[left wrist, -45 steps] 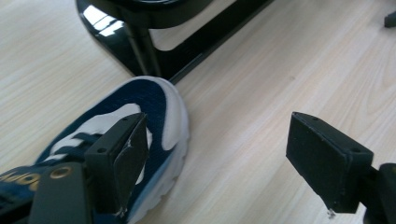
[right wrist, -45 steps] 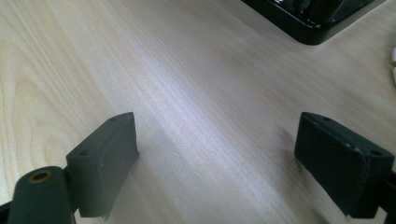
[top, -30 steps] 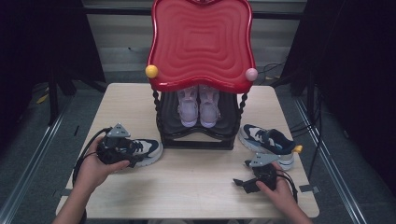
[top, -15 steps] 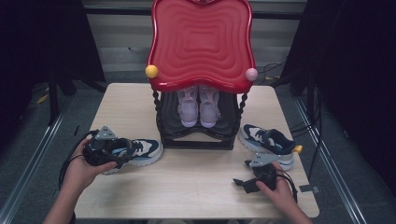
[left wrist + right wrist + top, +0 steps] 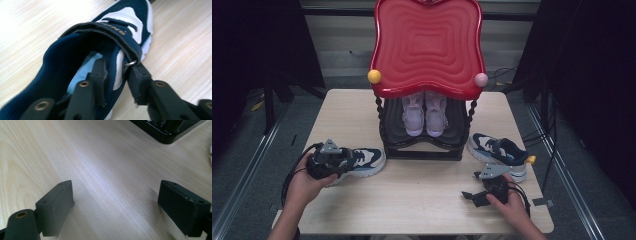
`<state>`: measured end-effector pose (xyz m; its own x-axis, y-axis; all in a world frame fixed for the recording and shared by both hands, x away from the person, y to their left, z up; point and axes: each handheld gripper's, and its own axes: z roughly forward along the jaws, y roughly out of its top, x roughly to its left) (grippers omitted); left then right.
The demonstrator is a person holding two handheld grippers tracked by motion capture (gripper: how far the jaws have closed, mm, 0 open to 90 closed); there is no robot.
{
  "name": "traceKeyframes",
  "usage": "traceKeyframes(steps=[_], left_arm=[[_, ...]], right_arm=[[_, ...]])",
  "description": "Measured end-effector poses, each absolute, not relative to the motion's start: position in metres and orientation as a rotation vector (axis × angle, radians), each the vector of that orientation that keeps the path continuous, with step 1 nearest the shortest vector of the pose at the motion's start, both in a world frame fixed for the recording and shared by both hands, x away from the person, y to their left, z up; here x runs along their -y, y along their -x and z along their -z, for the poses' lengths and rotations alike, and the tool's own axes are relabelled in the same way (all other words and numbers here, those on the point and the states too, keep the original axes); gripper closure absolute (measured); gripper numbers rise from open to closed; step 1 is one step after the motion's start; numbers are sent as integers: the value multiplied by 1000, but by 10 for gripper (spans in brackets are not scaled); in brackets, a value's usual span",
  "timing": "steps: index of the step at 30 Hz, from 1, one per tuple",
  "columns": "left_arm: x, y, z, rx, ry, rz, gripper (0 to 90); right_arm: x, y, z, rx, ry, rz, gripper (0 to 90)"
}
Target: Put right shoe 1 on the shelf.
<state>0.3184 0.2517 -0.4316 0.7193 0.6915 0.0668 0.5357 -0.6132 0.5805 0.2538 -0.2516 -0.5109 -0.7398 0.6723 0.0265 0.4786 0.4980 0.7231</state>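
While pink shoes sit inside the rack, left gripper pinches a navy sneaker

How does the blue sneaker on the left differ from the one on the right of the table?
The left sneaker is gripped by the left hand-held gripper, whose jaws have just been closing on its side wall, one inside the opening; the right sneaker lies free, apart from the right hand-held gripper. The left sneaker's toe points toward the black rack; the right sneaker's heel sits nearest it. Both are navy and white.
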Motion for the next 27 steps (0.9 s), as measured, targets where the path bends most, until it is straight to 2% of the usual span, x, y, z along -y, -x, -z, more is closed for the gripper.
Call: traceKeyframes(steps=[1, 5, 8, 15, 21, 25, 27], left_arm=[[-251, -318, 431, -928, -2399, -394, 697], [-254, -318, 428, -972, -2387, -402, 788], [-258, -319, 426, -1033, -2353, -445, 805], [-255, -330, 425, -1145, -2254, -507, 805], [-241, -338, 435, -1214, -2204, -469, 800], [-238, -335, 435, -1179, -2216, -469, 775], [-240, -333, 434, -1167, -2204, -466, 725]], right_arm=[[252, -254, 511, -2485, -977, -1079, 125], [252, -254, 511, -2485, -977, -1079, 125], [252, -254, 511, -2485, -977, -1079, 125], [252, -254, 511, -2486, -975, -1079, 125], [252, -254, 511, -2486, -975, -1079, 125], [252, -254, 511, -2486, -975, -1079, 125], [252, -254, 511, -2486, -976, -1079, 125]])
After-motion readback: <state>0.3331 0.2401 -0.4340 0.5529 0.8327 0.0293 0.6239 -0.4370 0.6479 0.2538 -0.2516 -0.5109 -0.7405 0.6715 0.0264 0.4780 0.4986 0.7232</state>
